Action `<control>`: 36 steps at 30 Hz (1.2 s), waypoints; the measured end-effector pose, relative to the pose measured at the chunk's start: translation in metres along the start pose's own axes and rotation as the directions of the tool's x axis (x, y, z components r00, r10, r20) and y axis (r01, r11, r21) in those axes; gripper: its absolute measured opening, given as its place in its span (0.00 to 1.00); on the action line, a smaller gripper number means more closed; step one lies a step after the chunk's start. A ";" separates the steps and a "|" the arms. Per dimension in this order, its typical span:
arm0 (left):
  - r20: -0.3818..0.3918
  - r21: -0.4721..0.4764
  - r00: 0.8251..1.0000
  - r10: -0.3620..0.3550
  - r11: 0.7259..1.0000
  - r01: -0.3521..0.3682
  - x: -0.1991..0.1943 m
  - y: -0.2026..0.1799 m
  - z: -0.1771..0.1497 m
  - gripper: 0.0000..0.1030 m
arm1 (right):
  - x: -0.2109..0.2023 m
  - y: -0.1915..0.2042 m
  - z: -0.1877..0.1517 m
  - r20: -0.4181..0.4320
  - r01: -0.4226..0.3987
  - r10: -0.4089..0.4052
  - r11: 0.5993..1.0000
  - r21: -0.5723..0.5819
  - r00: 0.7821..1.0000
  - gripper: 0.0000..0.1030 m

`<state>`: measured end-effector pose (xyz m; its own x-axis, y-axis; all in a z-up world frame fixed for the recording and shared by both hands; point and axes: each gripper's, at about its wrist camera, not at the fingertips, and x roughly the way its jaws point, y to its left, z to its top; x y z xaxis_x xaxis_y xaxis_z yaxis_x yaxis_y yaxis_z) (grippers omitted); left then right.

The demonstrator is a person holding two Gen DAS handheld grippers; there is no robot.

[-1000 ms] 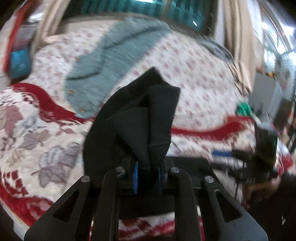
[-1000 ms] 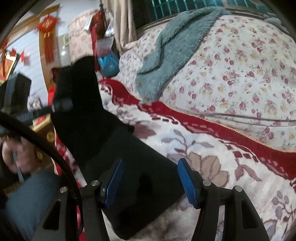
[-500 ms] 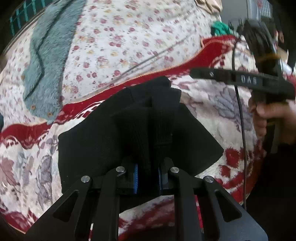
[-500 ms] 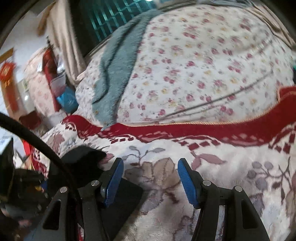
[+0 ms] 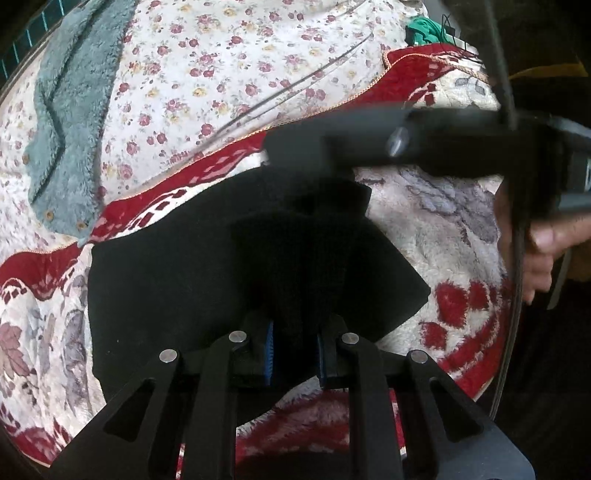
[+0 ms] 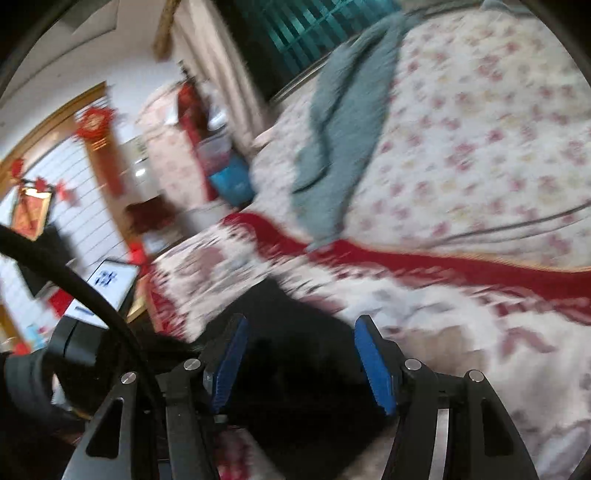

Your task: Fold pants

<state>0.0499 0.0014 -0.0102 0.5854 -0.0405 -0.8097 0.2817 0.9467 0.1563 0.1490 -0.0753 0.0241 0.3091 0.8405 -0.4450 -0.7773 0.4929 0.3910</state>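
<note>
- Writing first: nothing really readable. There's a white sign (image 6: 110, 280) with blue characters off to the left in the right wrist view, but it's too blurred to make out. Red paper decorations (image 6: 96, 123) are hanging on the wooden door frame, also unreadable.
- Nearest in the left wrist view, the left gripper (image 5: 294, 352) is pinching a bunched-up ridge of the black pants (image 5: 177, 280) between its blue ribbed pads (image 5: 268, 350), jaws nearly together on the cloth.
- The pants look like a soft knit, matte black, and they're lying folded into a chunky block on the plush blanket (image 5: 436, 229), which is fuzzy cream with grey leaves and red patches.
- The right gripper (image 6: 301, 363) is standing wide apart with nothing pressed between its blue pads; the black cloth is sitting below and between them, and the whole view is smeared.
- In the left view that same right gripper is cutting across as a blurry black bar, with the person's hand (image 5: 539, 251) wrapped on its handle and a black cable (image 5: 517, 236) dangling in front.
- Further back, a red band with orange trim is edging the blanket, then a floral quilt (image 5: 236, 74) with small pink roses.
- A fluffy teal-grey garment (image 5: 70, 122) with buttons is lying on the quilt.
- Way back: beige curtains (image 6: 218, 55) and a teal window grille (image 6: 306, 29).
</note>
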 end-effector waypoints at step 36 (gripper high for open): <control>0.312 -0.492 0.939 -0.147 0.820 0.292 -0.071 0.151 -0.015 0.34 | 0.025 -0.065 -0.023 -0.224 0.149 -0.091 0.954 0.259 0.970 0.08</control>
<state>0.0391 0.1520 0.0625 0.7454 -0.2770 -0.6064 0.0283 0.9219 -0.3864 0.1948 -0.0910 -0.0307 0.2473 0.7204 -0.6479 -0.5535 0.6539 0.5158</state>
